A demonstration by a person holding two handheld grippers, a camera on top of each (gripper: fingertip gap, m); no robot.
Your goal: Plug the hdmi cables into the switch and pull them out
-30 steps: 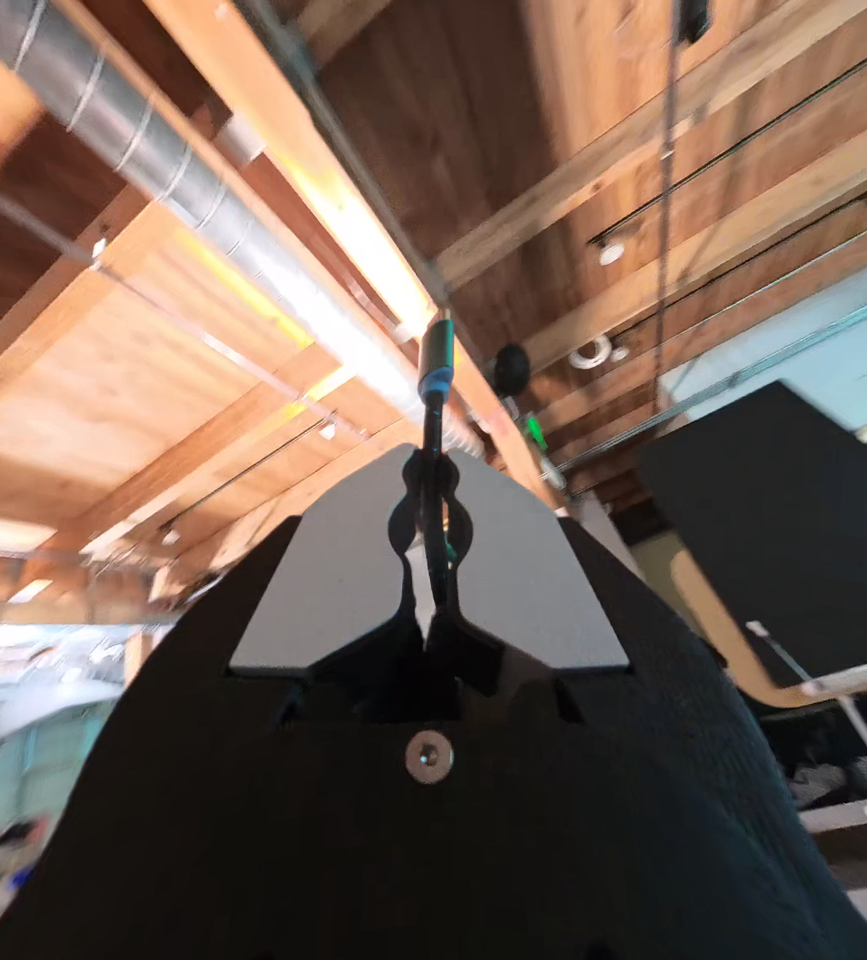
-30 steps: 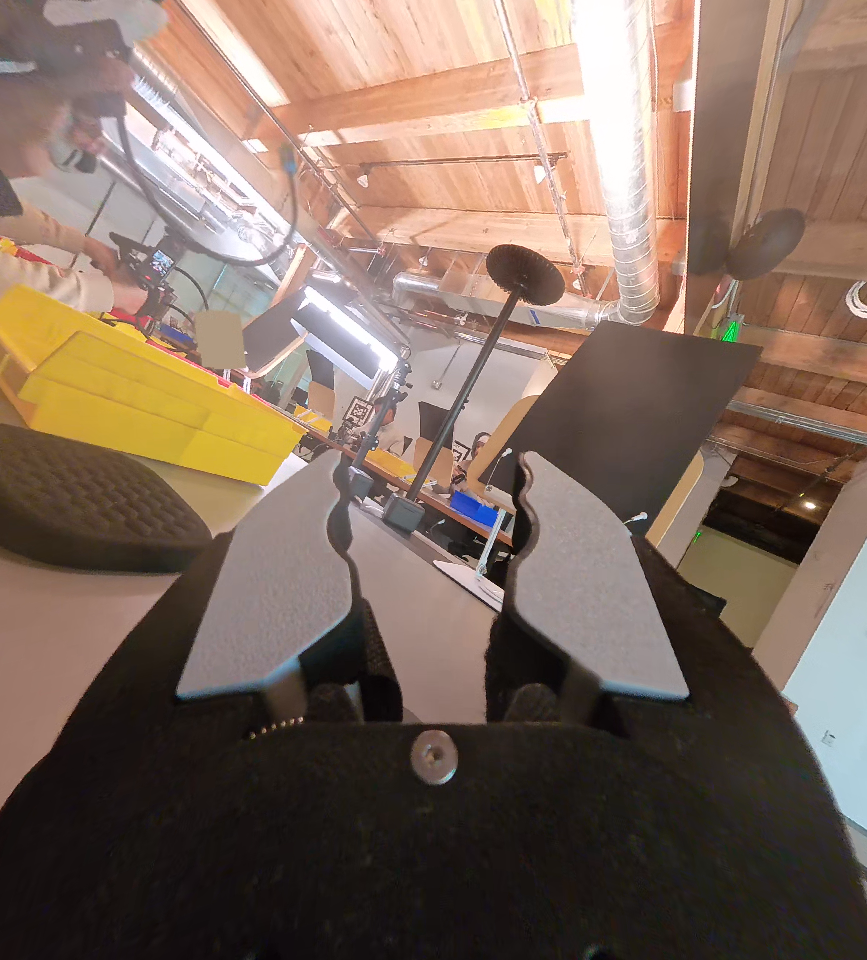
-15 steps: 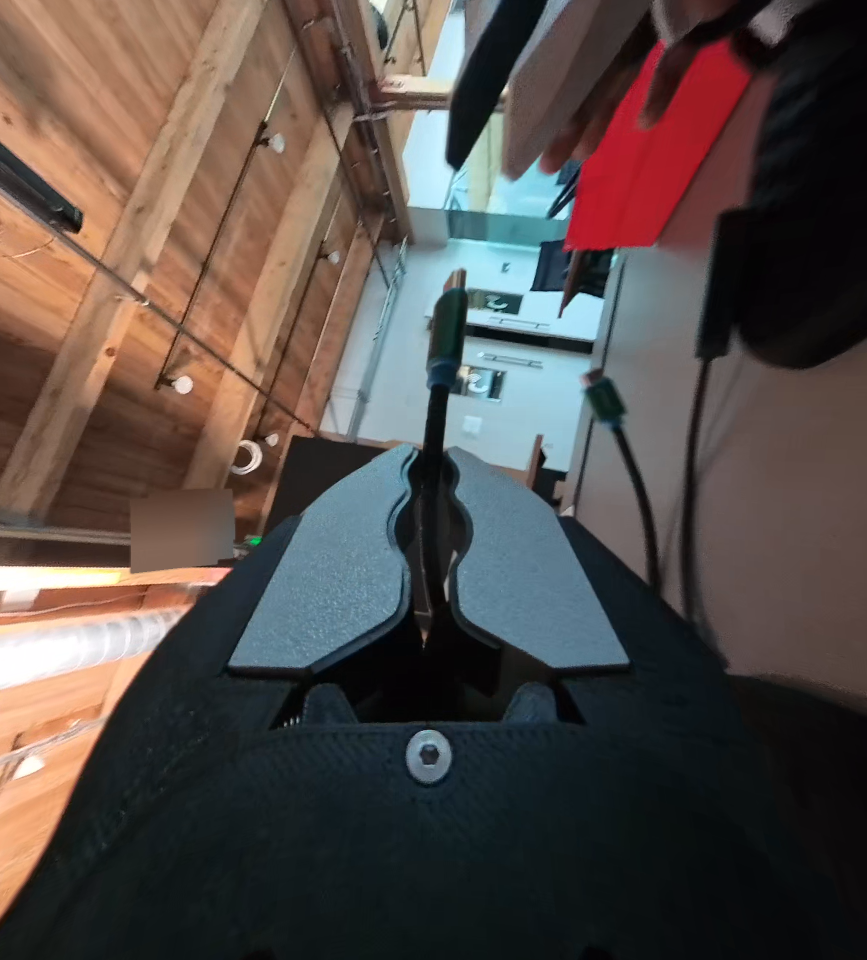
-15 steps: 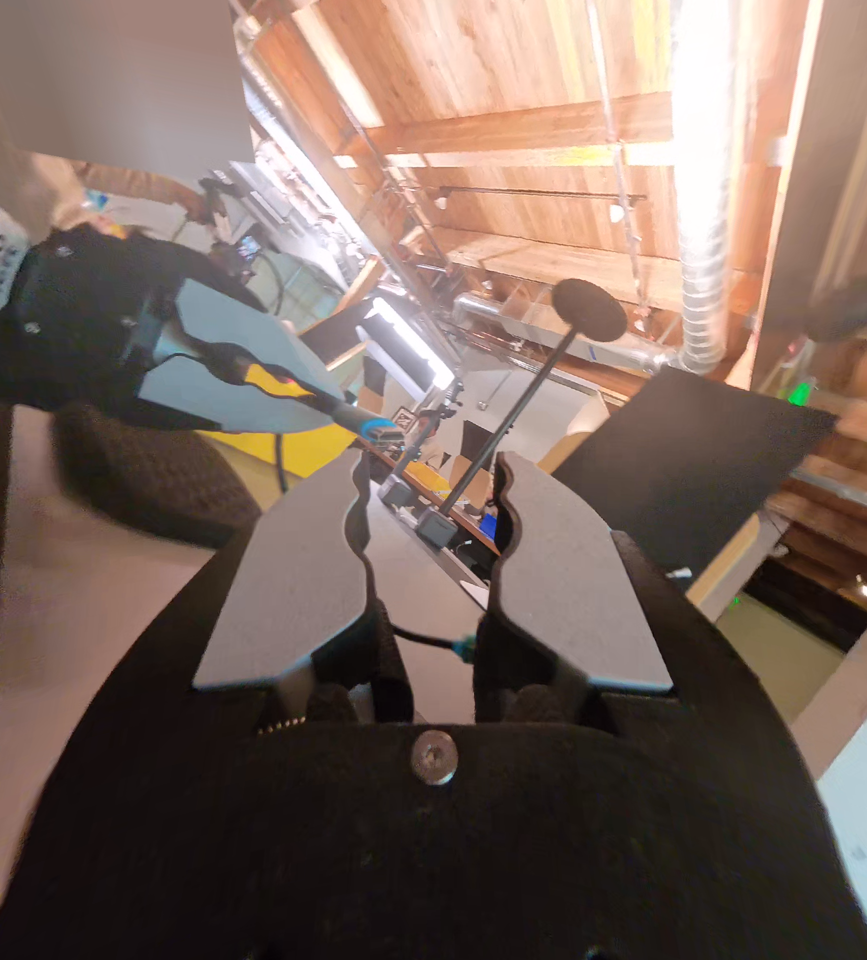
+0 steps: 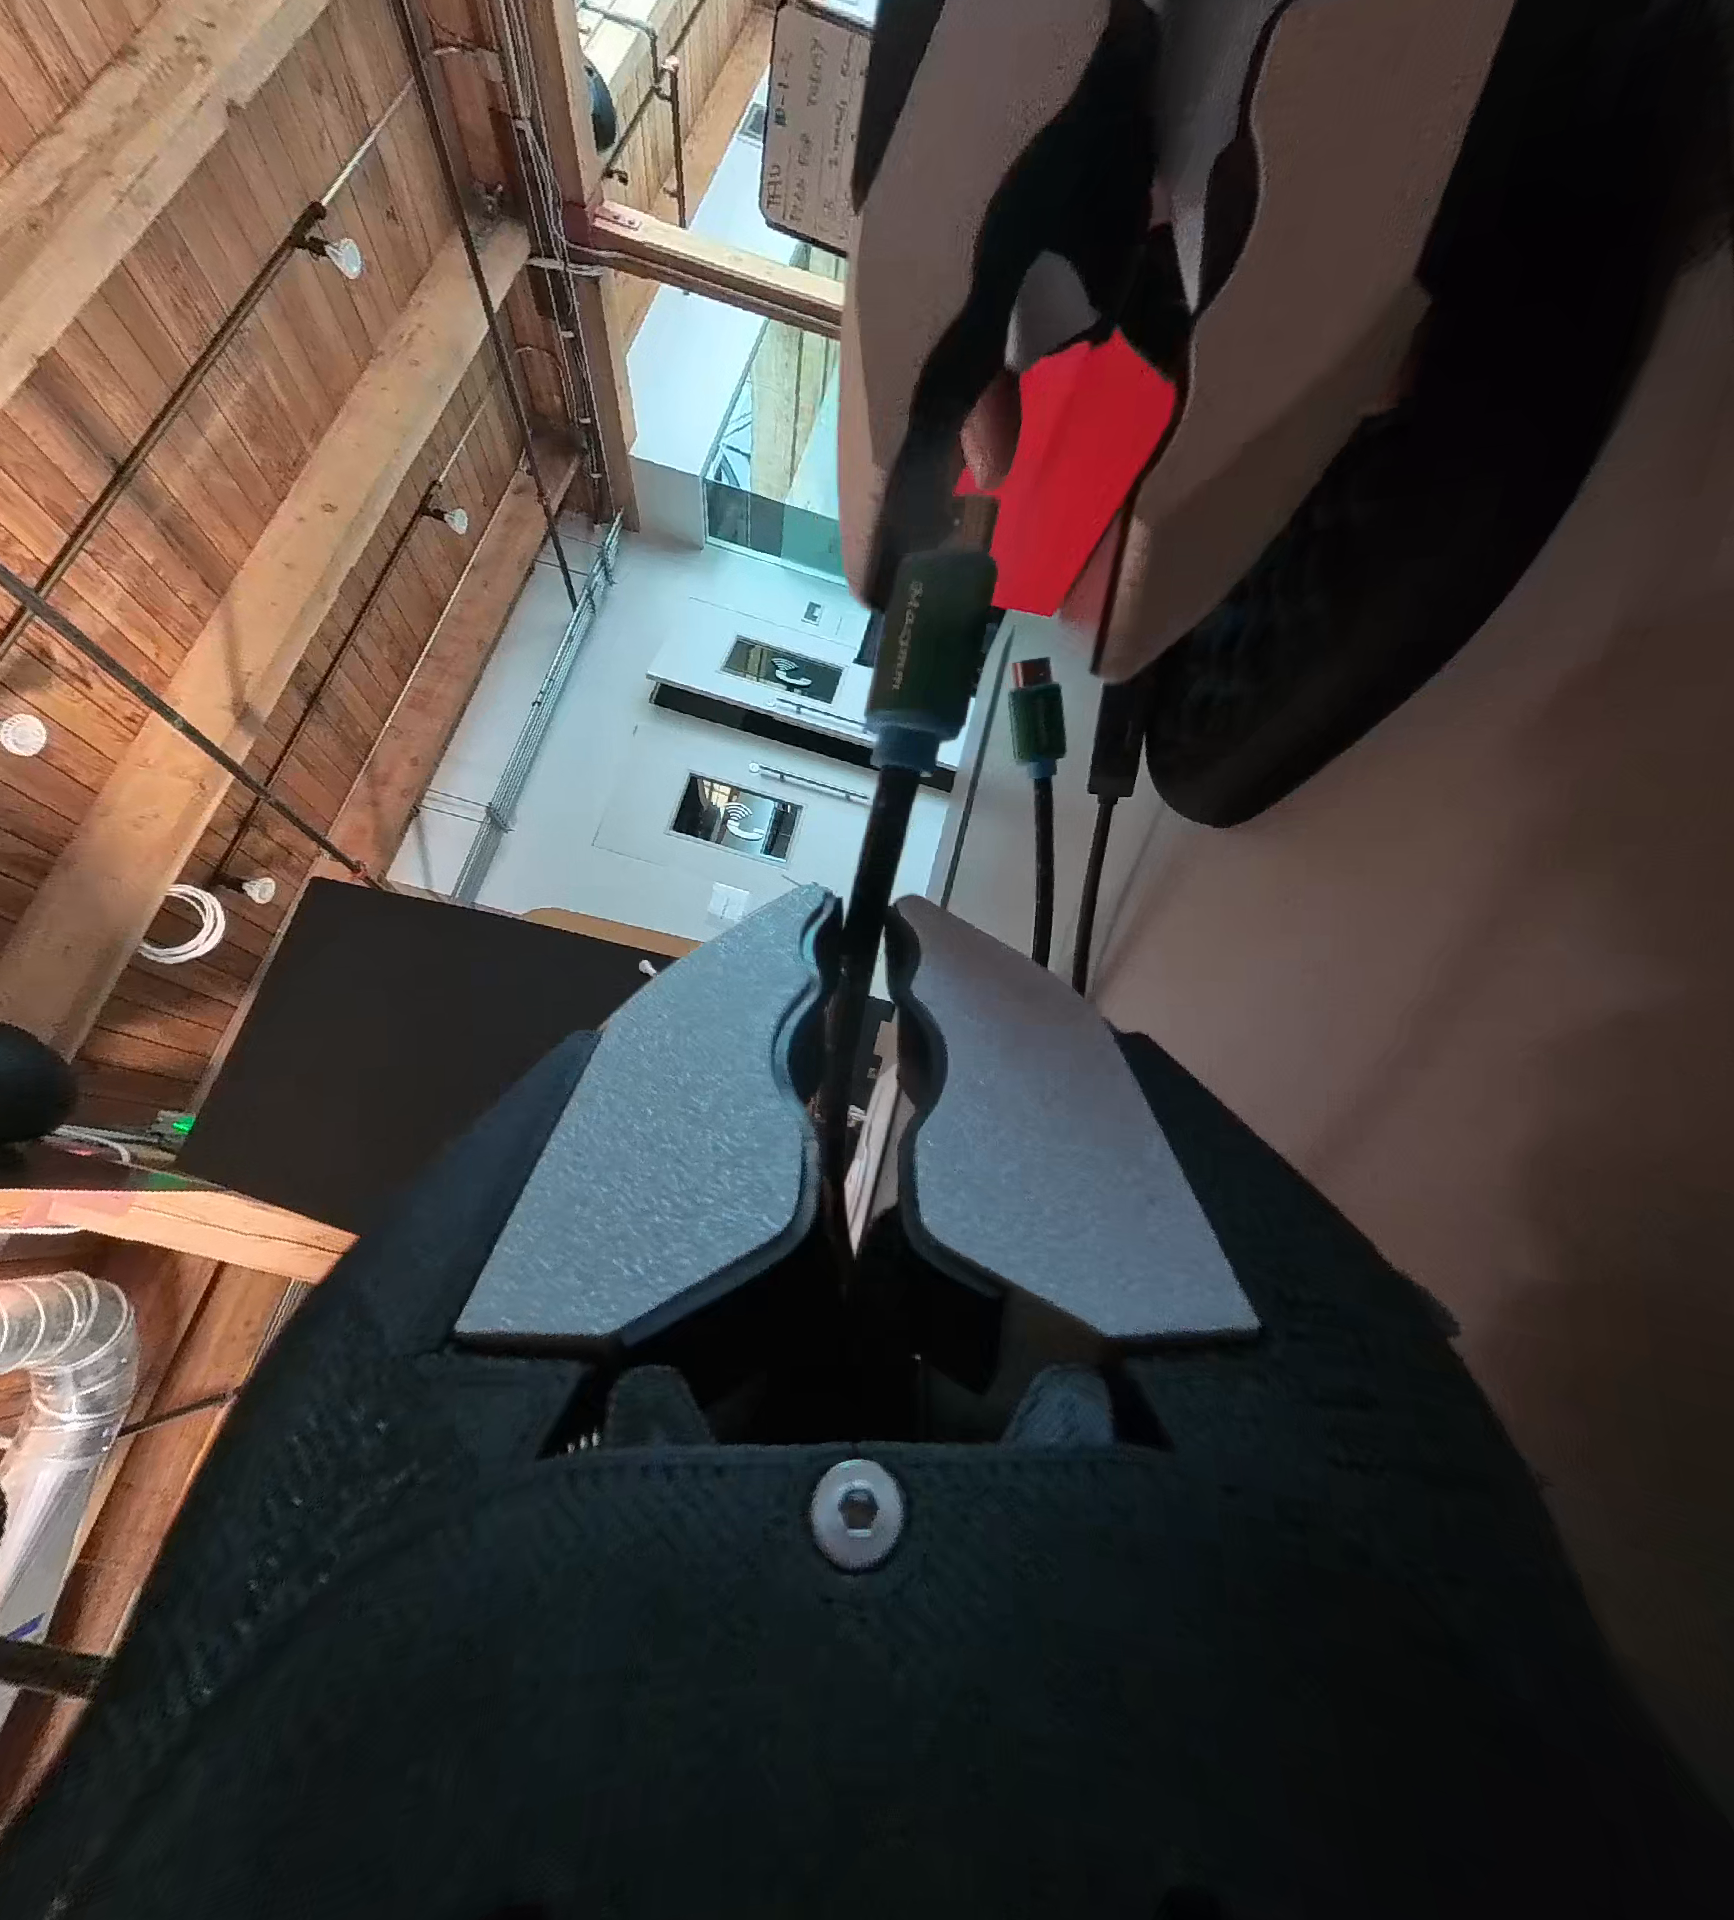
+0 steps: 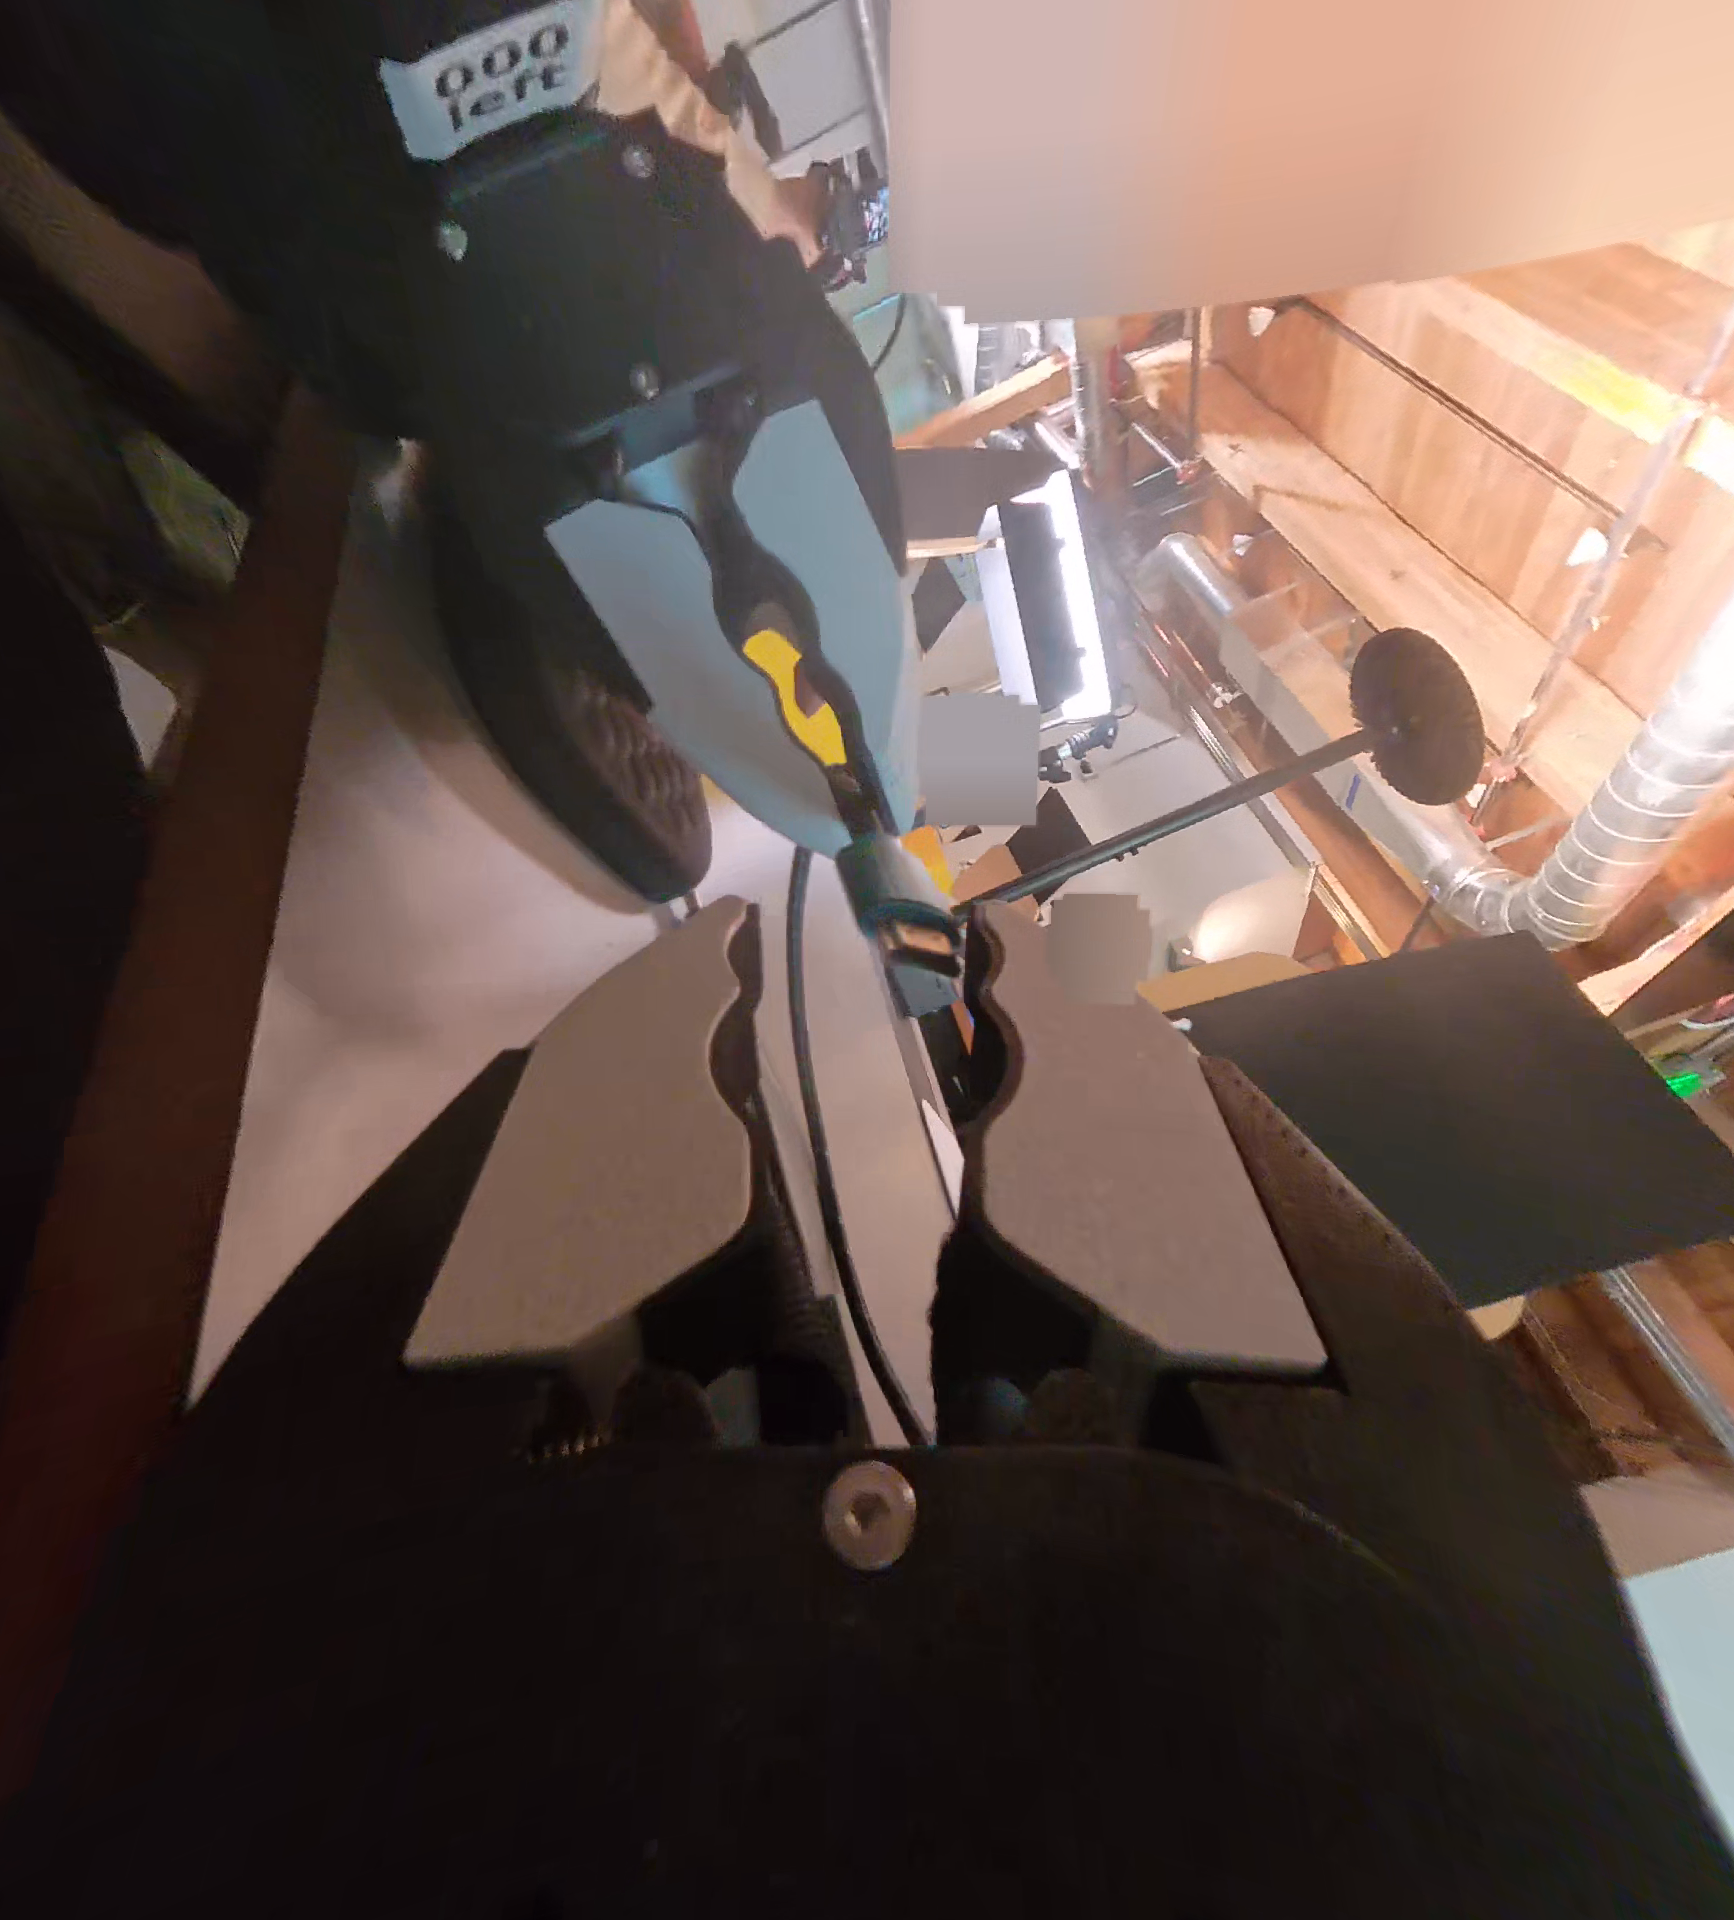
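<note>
While the left gripper (image 5: pixel 858 914) clamps a black HDMI cable (image 5: pixel 868 883) just behind its plug, its jaws nearly meet around the cord. The plug (image 5: pixel 930 644), dark green with a metal tip, sticks out past the fingertips and reaches toward the right gripper (image 6: pixel 863 925), whose jaws stand a moderate way apart and hold nothing. In the right wrist view the plug tip sits just off the right-hand finger, between the two grippers.

Two more cables lie on the pale counter (image 5: pixel 1465 1039) farther off: a second green-plugged cable (image 5: pixel 1034 727) and a thin black cable (image 5: pixel 1112 769) running toward a black padded object (image 5: pixel 1362 623). No switch can be made out in either view.

The cable looks light and the braided cord flexible, so the free plug probably droops or swings. The rigid plug housing seems the better place to grip, since it will not bend when pushed into a port. The metal tip looks easy to scrape or bend.

No containers with visible contents appear in either view.
</note>
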